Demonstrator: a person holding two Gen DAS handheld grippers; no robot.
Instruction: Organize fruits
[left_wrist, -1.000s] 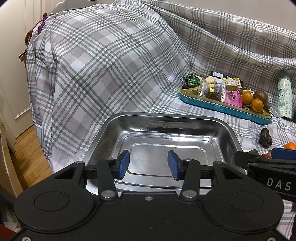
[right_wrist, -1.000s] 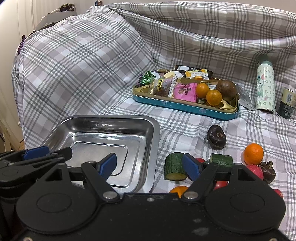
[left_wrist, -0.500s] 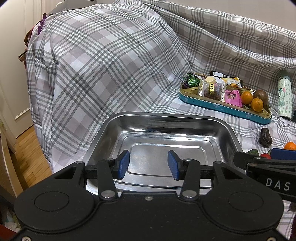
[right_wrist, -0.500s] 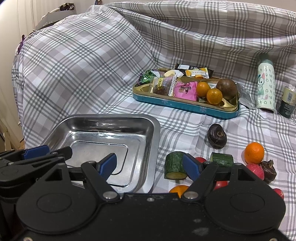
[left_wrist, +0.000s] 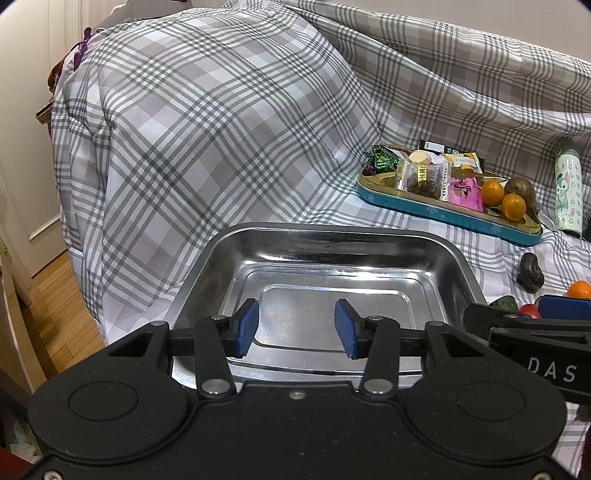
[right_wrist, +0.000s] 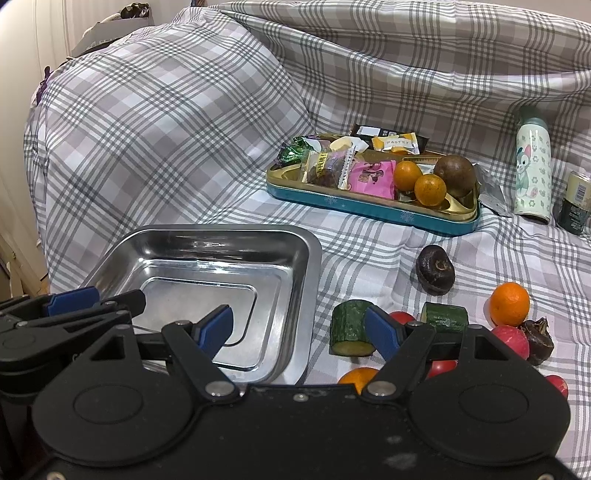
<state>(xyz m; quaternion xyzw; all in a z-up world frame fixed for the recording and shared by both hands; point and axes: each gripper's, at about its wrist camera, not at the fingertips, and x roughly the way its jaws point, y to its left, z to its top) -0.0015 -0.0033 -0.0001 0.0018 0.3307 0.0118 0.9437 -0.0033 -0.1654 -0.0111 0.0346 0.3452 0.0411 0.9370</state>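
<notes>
An empty steel tray (left_wrist: 325, 251) (right_wrist: 303, 251) sits on the plaid cloth. My left gripper (left_wrist: 297, 328) is open and empty above the tray's near edge. My right gripper (right_wrist: 301, 328) is open and empty, over the tray's right rim. Loose fruit lies right of the tray: two cucumber pieces (right_wrist: 349, 326), an orange (right_wrist: 509, 304), red fruits (right_wrist: 511, 339), a dark round fruit (right_wrist: 436, 269) and an orange half hidden (right_wrist: 356, 376) behind my right gripper.
A teal tin (right_wrist: 369, 210) (left_wrist: 443, 214) at the back holds snack packets, two oranges and a brown fruit. A patterned bottle (right_wrist: 532, 170) and a can (right_wrist: 574, 203) stand at the far right. The cloth drops to a wooden floor (left_wrist: 55, 314) on the left.
The right wrist view has shifted slightly, the scene sitting a little lower and further off. The left gripper has not moved. Both grippers stay open.
</notes>
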